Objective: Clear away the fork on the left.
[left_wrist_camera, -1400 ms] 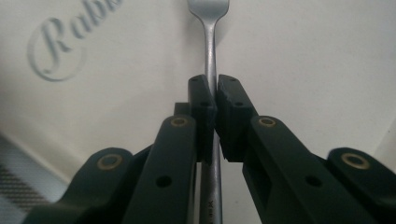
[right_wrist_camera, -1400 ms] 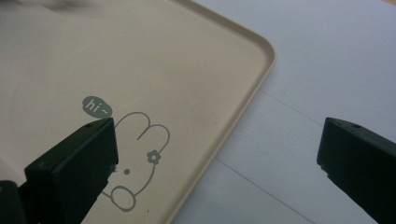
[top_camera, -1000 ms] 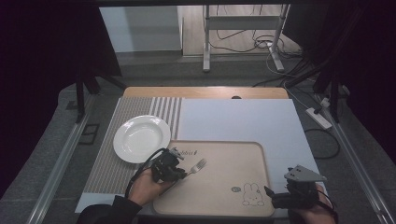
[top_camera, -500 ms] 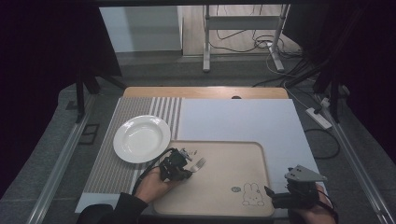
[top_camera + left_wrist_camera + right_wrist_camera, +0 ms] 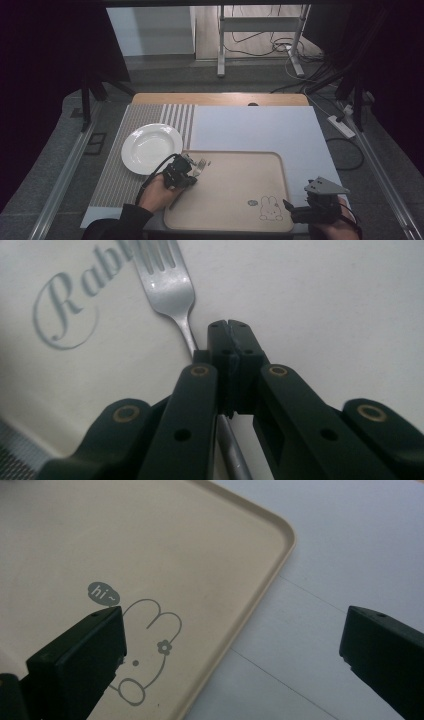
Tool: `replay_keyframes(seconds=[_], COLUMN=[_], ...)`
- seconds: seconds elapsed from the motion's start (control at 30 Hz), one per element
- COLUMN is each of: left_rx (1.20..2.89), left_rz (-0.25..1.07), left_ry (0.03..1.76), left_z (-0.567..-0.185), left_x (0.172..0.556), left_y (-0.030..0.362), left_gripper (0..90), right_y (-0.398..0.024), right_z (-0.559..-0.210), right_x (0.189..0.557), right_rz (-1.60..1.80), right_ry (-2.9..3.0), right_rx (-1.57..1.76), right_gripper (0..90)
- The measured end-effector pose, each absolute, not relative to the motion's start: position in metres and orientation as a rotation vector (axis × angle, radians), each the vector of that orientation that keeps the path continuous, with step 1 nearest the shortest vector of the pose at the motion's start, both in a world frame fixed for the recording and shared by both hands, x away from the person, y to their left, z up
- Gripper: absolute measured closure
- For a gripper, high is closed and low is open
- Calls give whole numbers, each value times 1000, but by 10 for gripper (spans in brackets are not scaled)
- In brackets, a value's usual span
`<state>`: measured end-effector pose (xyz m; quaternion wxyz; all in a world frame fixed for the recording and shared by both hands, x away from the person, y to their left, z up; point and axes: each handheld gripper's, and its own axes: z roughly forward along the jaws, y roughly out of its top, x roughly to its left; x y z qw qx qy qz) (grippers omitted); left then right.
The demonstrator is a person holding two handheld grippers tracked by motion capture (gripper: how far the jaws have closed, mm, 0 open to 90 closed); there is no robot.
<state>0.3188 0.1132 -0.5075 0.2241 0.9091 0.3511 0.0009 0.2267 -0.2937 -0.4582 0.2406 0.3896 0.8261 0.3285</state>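
1. Fork (image 5: 172, 287) was the object in play: a plain metal one, lying at the near-left part of a beige tray (image 5: 280, 200), close to the tray's left edge.
2. In the left gripper view, the left gripper (image 5: 231, 332) had its two black jaws pressed together on the fork's thin handle, just below the neck. The tines pointed away from the gripper, toward grey lettering printed on the tray.
3. From the high view, the left gripper (image 5: 181, 172) sat over the tray's upper-left corner, with the person's left hand (image 5: 157, 192) behind it. The fork (image 5: 200, 164) stuck out past the jaws toward the upper right, so its long axis ran roughly in line with the gripper.
4. A white plate (image 5: 151, 148) rested on a striped mat (image 5: 117, 175), just beside the tray's left edge and well within reach of the left hand.
5. The right gripper (image 5: 300, 212) hovered at the tray's near-right corner, far from the fork. In the right gripper view, its jaws stood wide apart with nothing between them, above a printed rabbit drawing (image 5: 145, 645).
6. My reading: the left hand was much nearer, and any next move would depend on the fork's handle staying aligned with those jaws.
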Motion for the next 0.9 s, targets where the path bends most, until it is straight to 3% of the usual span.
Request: replay_keyframes(seconds=[0.9], left_rx=[2471], left_rz=[-15], left_ry=[1044], left_z=[-509], left_x=[328], left_y=[145], left_gripper=[857], right_y=[-293], right_z=[-458], right_x=[227], right_rz=[896], right_ry=[2261], right_rx=[1064], right_gripper=[0])
